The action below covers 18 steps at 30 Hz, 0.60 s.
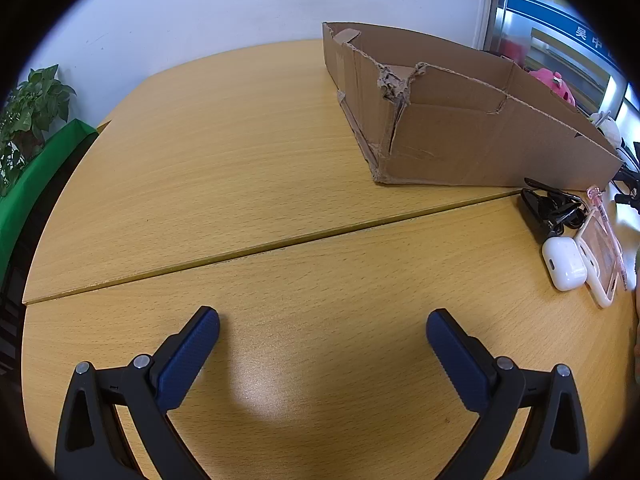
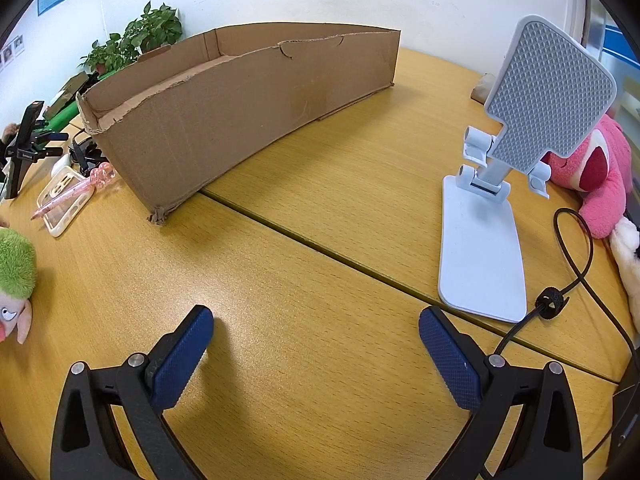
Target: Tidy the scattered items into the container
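A torn, open-topped cardboard box (image 1: 472,136) (image 2: 224,116) stands at the back of the wooden table. In the left wrist view a white earbud case (image 1: 564,264), a phone case (image 1: 600,264), a pink pen (image 1: 606,220) and a black clip with cord (image 1: 548,208) lie at the far right. My left gripper (image 1: 322,328) hovers open over bare wood, well left of them. The right wrist view shows a white phone stand (image 2: 484,248), a pink plush (image 2: 600,172), the phone case (image 2: 64,196) and pen (image 2: 76,192). My right gripper (image 2: 316,324) is open, holding nothing.
A green-haired plush (image 2: 16,276) sits at the left edge and a black cable (image 2: 576,272) loops past the stand. A small black tripod (image 2: 26,144) stands far left. Potted plants (image 2: 136,40) and a white wall lie behind the table. A seam (image 1: 280,240) splits the tabletop.
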Each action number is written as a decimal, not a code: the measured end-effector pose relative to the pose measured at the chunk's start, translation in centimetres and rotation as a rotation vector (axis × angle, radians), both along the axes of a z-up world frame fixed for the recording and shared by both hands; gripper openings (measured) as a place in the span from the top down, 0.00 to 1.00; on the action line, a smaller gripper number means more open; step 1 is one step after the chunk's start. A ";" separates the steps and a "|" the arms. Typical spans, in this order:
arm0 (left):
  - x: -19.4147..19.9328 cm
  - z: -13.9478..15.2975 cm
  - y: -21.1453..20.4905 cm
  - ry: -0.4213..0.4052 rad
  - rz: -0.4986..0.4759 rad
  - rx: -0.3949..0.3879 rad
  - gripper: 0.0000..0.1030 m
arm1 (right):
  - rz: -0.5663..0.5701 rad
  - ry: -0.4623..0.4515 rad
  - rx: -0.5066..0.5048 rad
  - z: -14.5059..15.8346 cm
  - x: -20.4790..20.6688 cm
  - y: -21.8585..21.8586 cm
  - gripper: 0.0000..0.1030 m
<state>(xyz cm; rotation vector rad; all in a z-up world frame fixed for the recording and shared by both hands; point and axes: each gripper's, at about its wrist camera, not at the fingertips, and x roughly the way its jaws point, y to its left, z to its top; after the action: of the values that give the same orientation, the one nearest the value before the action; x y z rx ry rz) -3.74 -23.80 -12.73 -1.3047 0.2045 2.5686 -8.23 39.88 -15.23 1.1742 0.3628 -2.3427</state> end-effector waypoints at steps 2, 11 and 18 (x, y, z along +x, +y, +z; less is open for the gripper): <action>0.1 0.1 0.0 0.000 0.000 0.000 0.00 | 0.000 0.000 0.000 0.0 0.0 0.0 0.00; 0.0 0.0 0.1 0.000 0.001 0.000 0.00 | 0.000 0.000 0.000 0.0 0.0 0.0 0.00; 0.0 -0.1 0.2 0.000 0.002 -0.001 0.00 | -0.001 0.000 0.000 0.0 0.0 0.0 0.00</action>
<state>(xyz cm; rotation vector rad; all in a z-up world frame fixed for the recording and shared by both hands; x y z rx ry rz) -3.71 -23.63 -12.87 -1.3053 0.2044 2.5702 -8.19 39.83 -15.27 1.1742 0.3624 -2.3434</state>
